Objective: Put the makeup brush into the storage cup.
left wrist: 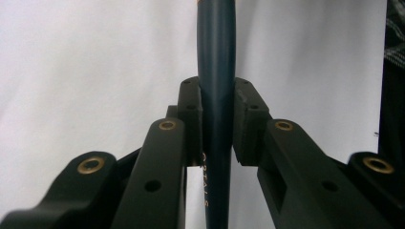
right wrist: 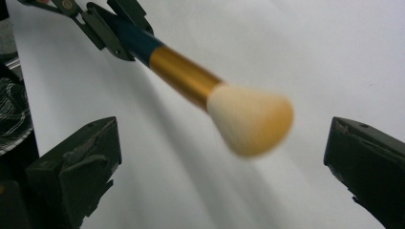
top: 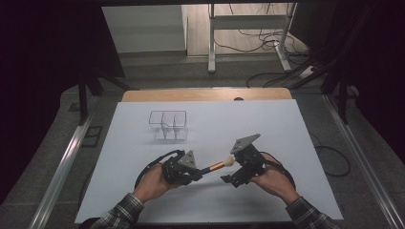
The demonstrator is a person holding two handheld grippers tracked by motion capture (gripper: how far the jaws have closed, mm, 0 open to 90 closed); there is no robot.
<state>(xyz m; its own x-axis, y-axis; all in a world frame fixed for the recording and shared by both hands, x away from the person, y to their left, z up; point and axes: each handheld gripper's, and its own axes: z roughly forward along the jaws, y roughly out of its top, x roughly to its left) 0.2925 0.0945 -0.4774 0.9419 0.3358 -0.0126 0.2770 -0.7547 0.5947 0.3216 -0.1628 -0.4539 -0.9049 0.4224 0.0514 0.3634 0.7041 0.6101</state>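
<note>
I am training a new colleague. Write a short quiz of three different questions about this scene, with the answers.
1. True or false: the left gripper is shut on the makeup brush.
2. Which best describes the right gripper? A: shut on the brush head; B: fingers wide apart, with the brush head between them, untouched; C: resting in the clear organizer.
3. What stands at the far side of the white table?

Key: 1 true. 2 B. 3 The clear organizer.
</note>
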